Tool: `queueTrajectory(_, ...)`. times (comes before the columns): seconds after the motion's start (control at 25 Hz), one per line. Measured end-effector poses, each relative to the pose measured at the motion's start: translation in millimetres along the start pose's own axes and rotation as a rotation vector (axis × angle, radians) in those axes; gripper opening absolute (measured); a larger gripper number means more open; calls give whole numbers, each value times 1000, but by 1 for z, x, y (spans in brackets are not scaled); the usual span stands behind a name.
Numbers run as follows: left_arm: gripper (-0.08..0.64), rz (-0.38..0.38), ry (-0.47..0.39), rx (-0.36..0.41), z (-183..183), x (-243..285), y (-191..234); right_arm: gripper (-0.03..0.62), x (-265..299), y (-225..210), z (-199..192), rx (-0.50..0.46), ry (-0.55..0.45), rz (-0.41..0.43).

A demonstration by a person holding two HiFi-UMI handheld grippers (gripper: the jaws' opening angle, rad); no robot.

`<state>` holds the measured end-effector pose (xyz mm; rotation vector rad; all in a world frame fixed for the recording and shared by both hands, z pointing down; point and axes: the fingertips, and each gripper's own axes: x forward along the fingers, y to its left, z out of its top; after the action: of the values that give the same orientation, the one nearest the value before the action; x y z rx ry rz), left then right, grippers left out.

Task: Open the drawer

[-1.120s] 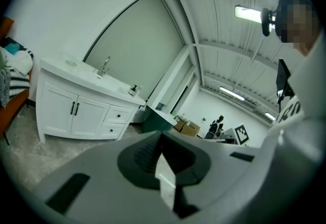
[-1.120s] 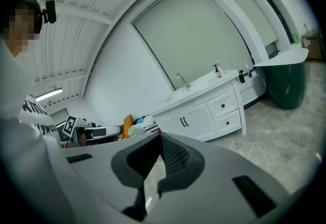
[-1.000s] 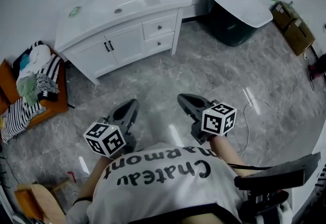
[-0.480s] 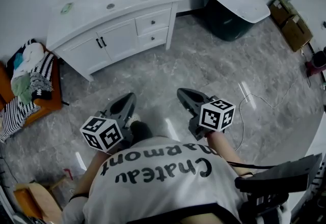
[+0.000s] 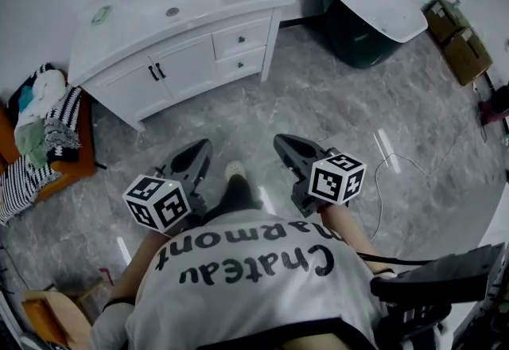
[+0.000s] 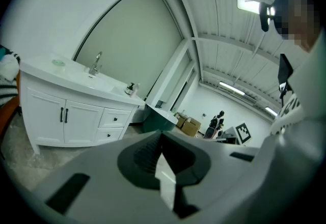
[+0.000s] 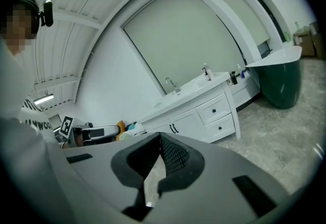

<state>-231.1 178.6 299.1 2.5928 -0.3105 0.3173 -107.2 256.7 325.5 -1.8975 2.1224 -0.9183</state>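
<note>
The white vanity [image 5: 119, 42] stands at the far side of the floor, with two small drawers, the upper drawer [image 5: 241, 40] over the lower drawer [image 5: 242, 64], each with a dark knob. Both drawers are closed and also show in the left gripper view [image 6: 116, 117] and the right gripper view [image 7: 214, 111]. My left gripper [image 5: 200, 151] and right gripper [image 5: 282, 141] are held side by side over the grey floor, well short of the vanity. Both point toward it, shut and holding nothing; their tips meet in each gripper's own view [image 6: 162, 135] [image 7: 160, 136].
A dark green bathtub [image 5: 367, 14] stands right of the vanity. An orange basket of clothes [image 5: 44, 130] sits at the left wall. Cardboard boxes [image 5: 457, 42] lie far right, a cable [image 5: 398, 169] trails across the floor, and a wooden stool [image 5: 56, 313] is near left.
Both grippers have travelled forward across the floor toward the vanity, still shut. The person's foot now shows between them.
</note>
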Motion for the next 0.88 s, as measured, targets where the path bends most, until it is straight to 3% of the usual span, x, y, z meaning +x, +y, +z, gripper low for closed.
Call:
queueTrajectory(0.32,9,-54,58,-1,39,68,32,11,41,-35,39,19,17,-29)
queueTrajectory(0.56,9,-84,78,-8,71,113,54,11,67,-73,63,110,11,-73)
queueTrajectory(0.88,9,-102,79,-25,105,158,89,11,97,-108,86,149,33,-127)
